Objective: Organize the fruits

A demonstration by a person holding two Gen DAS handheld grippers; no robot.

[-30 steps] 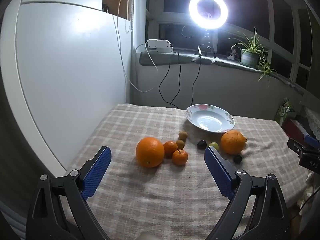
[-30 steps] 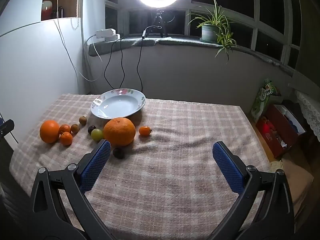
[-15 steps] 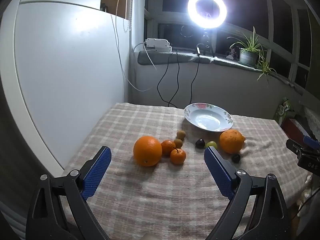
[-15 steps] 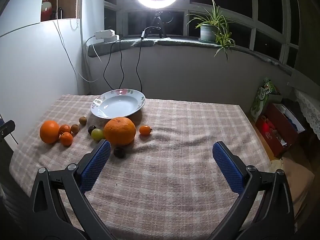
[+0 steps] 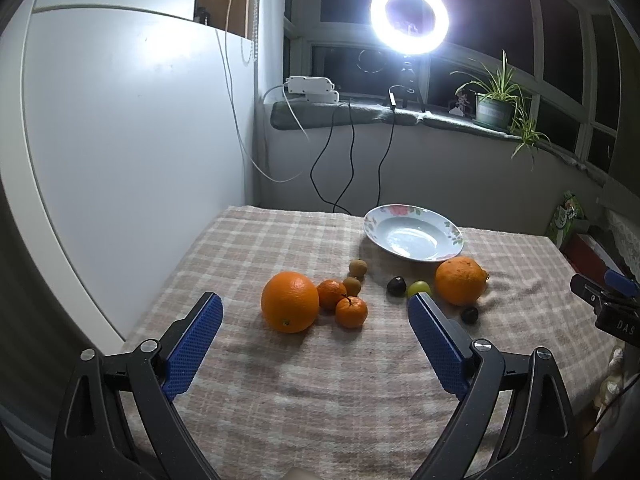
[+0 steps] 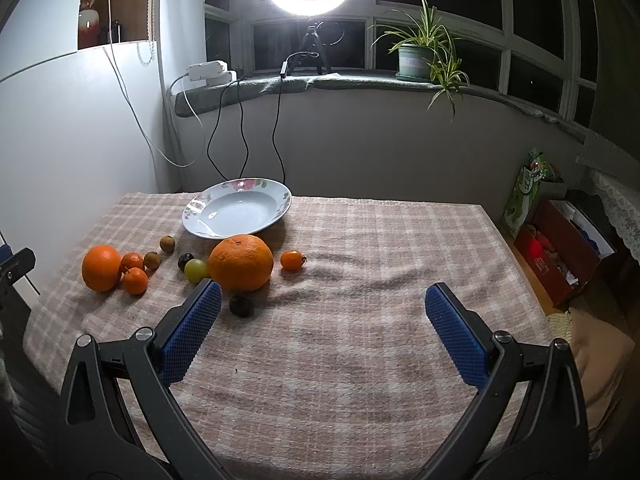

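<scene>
A white floral plate (image 5: 414,236) (image 6: 236,212) stands empty on the checked tablecloth (image 5: 320,380). In front of it lie a large orange (image 5: 290,301) (image 6: 101,267), two tangerines (image 5: 351,311), two brown longans (image 5: 357,268), a dark plum (image 5: 396,285), a green grape (image 5: 418,288) (image 6: 195,270), a bigger orange (image 5: 460,281) (image 6: 241,262), another dark fruit (image 5: 469,315) (image 6: 241,305) and a small tangerine (image 6: 292,260). My left gripper (image 5: 314,320) hangs open just short of the large orange. Over bare cloth right of the fruits, my right gripper (image 6: 322,308) is open and empty.
A white panel (image 5: 120,140) walls the table's left side. A ring light (image 5: 409,18), cables and a potted plant (image 5: 494,106) are on the sill behind. Boxes (image 6: 560,248) stand on the floor off the table's right edge. The right gripper's tip (image 5: 608,304) shows at the left view's right edge.
The left view has drifted slightly, so the fruits sit a little further left and higher in frame. The right gripper has barely moved. Both stay open.
</scene>
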